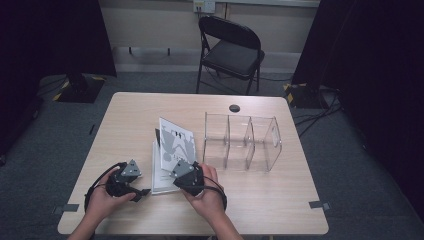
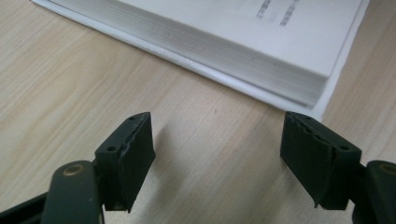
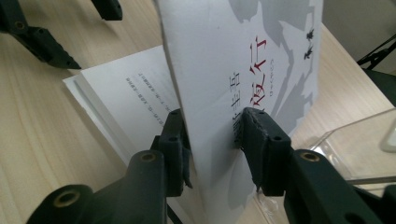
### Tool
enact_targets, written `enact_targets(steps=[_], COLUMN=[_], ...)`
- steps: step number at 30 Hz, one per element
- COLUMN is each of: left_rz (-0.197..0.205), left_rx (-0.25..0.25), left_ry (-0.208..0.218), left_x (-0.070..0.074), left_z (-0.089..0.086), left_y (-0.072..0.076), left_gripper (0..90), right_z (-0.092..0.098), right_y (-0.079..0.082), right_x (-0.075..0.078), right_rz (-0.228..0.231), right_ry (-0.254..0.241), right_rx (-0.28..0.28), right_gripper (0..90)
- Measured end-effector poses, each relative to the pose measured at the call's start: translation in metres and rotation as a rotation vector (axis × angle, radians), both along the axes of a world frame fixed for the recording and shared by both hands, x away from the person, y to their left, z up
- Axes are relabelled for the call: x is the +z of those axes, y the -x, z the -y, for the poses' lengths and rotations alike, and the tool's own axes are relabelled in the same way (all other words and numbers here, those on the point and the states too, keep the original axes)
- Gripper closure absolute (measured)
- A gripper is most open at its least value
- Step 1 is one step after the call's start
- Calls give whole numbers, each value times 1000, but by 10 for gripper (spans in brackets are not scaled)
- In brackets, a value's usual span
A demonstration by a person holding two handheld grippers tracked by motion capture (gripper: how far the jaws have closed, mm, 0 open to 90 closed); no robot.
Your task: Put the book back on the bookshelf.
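Book [image 1: 162, 172] lying on the counter [image 1: 260, 200] near its front edge, cover [image 1: 176, 142] raised above it, divider rack [image 1: 242, 142] just right of the book, left gripper [image 1: 142, 191] left of the book, chair [image 1: 231, 50] behind the counter

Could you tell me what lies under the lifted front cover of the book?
Under the front cover, raised by the right gripper, a white first page with small print tops the page block. The pages below it and the table under the book are covered.
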State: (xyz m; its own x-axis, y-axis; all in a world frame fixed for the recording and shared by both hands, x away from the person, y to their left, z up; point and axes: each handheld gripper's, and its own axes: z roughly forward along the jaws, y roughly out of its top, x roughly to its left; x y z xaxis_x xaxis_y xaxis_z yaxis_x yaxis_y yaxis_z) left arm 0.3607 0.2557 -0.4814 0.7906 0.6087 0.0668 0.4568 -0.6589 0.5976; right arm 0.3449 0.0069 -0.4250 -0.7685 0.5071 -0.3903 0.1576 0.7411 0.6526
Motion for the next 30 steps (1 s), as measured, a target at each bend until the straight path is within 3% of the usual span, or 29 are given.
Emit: enact_targets(steps=[5, 11, 14, 26, 30], left_rz=[-25, -17, -11, 63, 75], left_rx=[3, 1, 13, -24, -25], left_ry=[19, 35, 22, 2, 17], left_x=[-1, -4, -3, -3, -2], left_z=[1, 7, 10, 27, 29], left_y=[-2, -4, -5, -4, -2], left_gripper=[237, 210, 162, 166, 176], right_z=[2, 3, 4, 3, 3], right_y=[-5, -13, -14, -10, -10], right_x=[14, 29, 35, 43, 43], right_rz=[-18, -48, -69, -90, -99], right_ry=[9, 25, 19, 26, 36], right_rx=[-22, -22, -21, -8, -3], right_gripper=[633, 643, 644, 645, 642])
